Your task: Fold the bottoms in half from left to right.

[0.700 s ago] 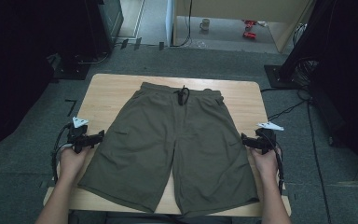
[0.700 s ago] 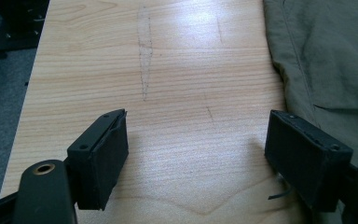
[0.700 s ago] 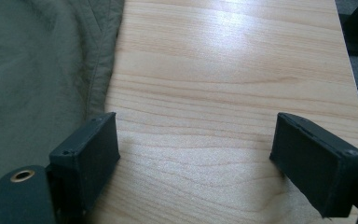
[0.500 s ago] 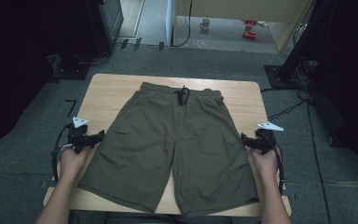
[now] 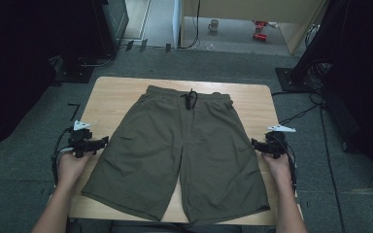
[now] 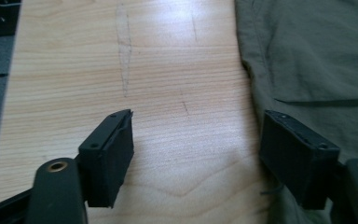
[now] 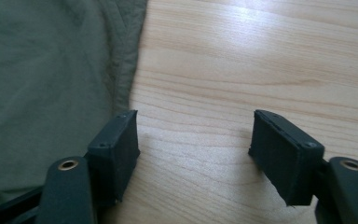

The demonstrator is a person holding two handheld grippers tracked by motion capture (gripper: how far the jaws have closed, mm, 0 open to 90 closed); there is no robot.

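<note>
Two grippers released beside olive shorts [image 5: 184,150] (drawstring [image 5: 191,99] seen from high view), bare table [image 6: 121,70] between fingers.

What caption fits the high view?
Olive-green fabric shorts lie flat on a light wooden table, open left gripper and right gripper flanking them.

In the high view the near edge of the table [image 5: 126,213] is cut off by the bottom of the frame, as are both forearms.

In the left gripper view, the shorts [image 6: 317,56] run off the top and right edges beyond the right-hand finger [image 6: 298,156]; the hem below that finger is blurred.

In the right gripper view, the shorts [image 7: 51,79] are cut off at the left edge, past the left-hand finger [image 7: 114,154].

Small red objects [image 5: 260,30] on the far floor are too small to identify.
</note>
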